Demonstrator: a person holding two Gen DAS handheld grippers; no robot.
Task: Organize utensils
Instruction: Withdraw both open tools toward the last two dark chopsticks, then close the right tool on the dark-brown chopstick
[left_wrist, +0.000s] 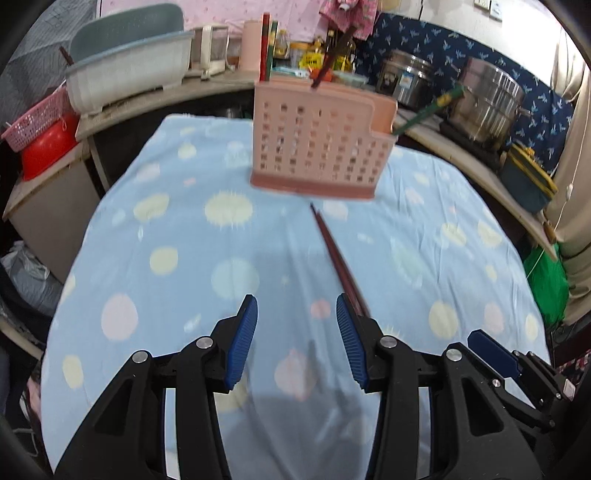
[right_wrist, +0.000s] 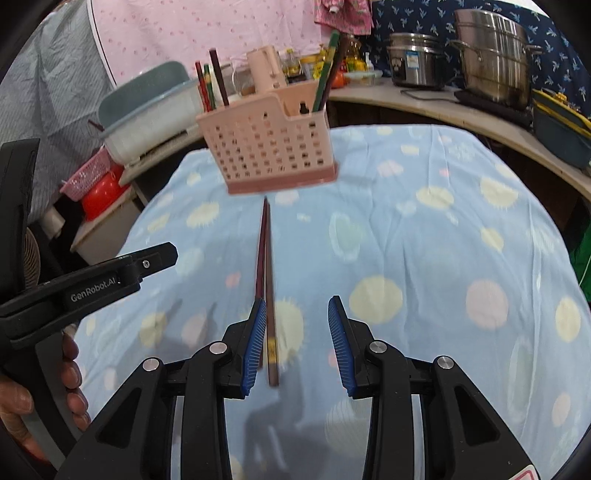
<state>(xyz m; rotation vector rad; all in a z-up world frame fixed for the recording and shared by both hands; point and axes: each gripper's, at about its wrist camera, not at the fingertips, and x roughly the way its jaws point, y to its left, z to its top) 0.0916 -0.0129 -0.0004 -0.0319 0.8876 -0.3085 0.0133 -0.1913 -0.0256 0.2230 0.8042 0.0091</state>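
Right wrist view: the right tool (right_wrist: 297, 341) hangs with jaws apart, gripping nothing, over a pair of dark red chopsticks (right_wrist: 266, 280) lying on the dotted blue cloth (right_wrist: 424, 258); its left pad hides part of them. Beyond stands the pink slotted utensil holder (right_wrist: 269, 147), blurred. The left tool (left_wrist: 295, 341) is likewise open and empty.
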